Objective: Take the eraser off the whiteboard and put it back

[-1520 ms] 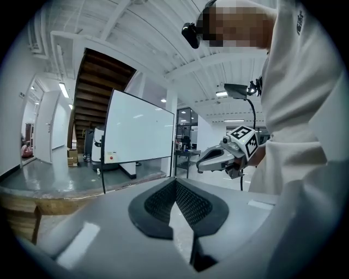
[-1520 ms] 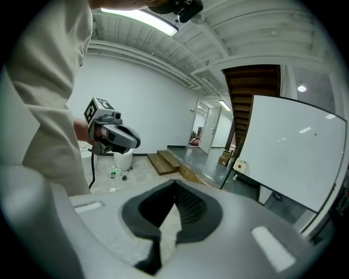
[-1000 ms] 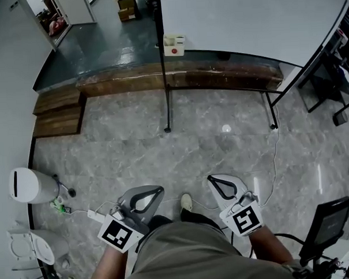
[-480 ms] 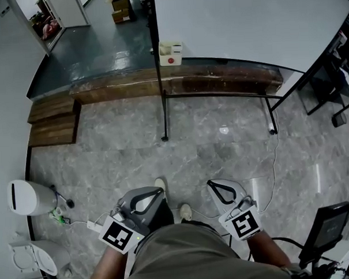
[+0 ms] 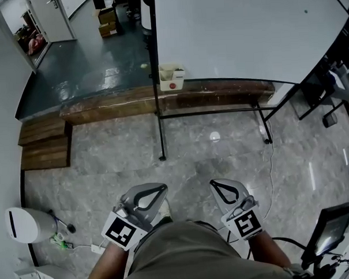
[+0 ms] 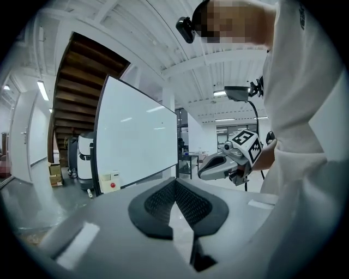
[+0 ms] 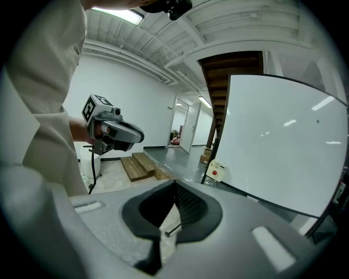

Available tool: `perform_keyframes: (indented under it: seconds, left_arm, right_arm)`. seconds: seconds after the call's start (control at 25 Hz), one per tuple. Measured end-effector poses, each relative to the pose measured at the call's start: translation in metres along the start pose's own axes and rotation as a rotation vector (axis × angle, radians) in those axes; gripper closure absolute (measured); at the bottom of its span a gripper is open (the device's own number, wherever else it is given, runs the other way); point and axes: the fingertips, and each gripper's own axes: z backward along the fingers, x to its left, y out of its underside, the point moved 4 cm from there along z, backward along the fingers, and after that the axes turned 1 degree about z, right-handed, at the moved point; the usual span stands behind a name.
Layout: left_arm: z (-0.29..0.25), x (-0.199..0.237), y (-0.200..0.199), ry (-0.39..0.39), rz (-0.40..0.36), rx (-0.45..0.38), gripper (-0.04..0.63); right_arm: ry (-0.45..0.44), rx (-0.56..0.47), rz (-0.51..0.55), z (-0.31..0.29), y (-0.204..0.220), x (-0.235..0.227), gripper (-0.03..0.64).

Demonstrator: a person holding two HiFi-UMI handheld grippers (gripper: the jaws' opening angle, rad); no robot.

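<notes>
The large whiteboard stands on a black frame ahead of me. A cream box-shaped eraser with a red dot hangs at its lower left corner; it also shows in the left gripper view and the right gripper view. My left gripper and right gripper are held side by side low in front of the body, well short of the board. Both are shut with nothing between the jaws. Each gripper view shows the other gripper: the right gripper and the left gripper.
The board's black stand legs rest on grey stone floor before a low wooden ledge. Wooden steps lie at left, a white bin at lower left. A cable runs across the floor; a dark screen stands lower right.
The whole view has shifted toward the whiteboard, which now looks larger and nearer. Both grippers travelled forward with the person and stayed shut and empty.
</notes>
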Motion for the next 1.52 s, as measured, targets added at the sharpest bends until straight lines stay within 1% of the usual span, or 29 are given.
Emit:
perform_keyframes:
  seconds: [0.08,0.16,0.24,0.32,0.4,0.52,0.72,0.84,0.92,1.0,1.16,1.4,1.52]
  left_arm:
    - [0.0,0.024,0.0,0.011,-0.011,-0.003,0.589]
    - [0.0,0.046,0.003,0.015,-0.005,-0.005,0.589]
    - [0.0,0.066,0.008,0.02,0.011,0.0,0.589]
    - [-0.005,0.083,0.01,0.031,0.008,0.002,0.589]
    - [-0.012,0.096,0.01,0.043,0.001,-0.002,0.589]
    - [-0.027,0.11,0.009,0.055,0.012,-0.001,0.589]
    - [-0.06,0.138,0.008,0.039,0.011,0.005,0.589]
    - [-0.087,0.156,0.005,0.025,0.011,0.01,0.544]
    - [-0.106,0.168,0.003,0.018,-0.006,0.013,0.531]
    - [-0.125,0.18,0.003,0.011,-0.04,0.015,0.52]
    - [-0.169,0.206,0.002,0.006,-0.1,0.02,0.477]
    - [-0.225,0.244,0.007,0.003,-0.14,0.076,0.445]
    - [-0.252,0.261,0.009,-0.001,-0.168,0.1,0.414]
  right_arm:
    - [0.008,0.007,0.005,-0.02,-0.009,-0.002,0.615]
    - [0.017,0.012,0.011,-0.038,-0.017,-0.002,0.615]
    - [0.036,0.01,0.001,-0.052,-0.023,-0.005,0.615]
    - [0.057,0.002,-0.018,-0.065,-0.026,-0.011,0.615]
    - [0.063,0.009,-0.03,-0.073,-0.025,-0.017,0.615]
    - [0.068,0.031,-0.04,-0.082,-0.022,-0.03,0.615]
    - [0.059,0.023,-0.041,-0.104,-0.019,-0.06,0.615]
    - [0.057,0.011,-0.04,-0.111,-0.018,-0.088,0.615]
    - [0.053,0.009,-0.031,-0.115,-0.016,-0.107,0.615]
    - [0.054,0.002,-0.032,-0.118,-0.013,-0.127,0.615]
    - [0.068,-0.008,-0.041,-0.121,-0.006,-0.169,0.615]
    - [0.073,-0.003,-0.067,-0.128,0.009,-0.209,0.615]
    - [0.074,0.002,-0.082,-0.127,0.019,-0.228,0.615]
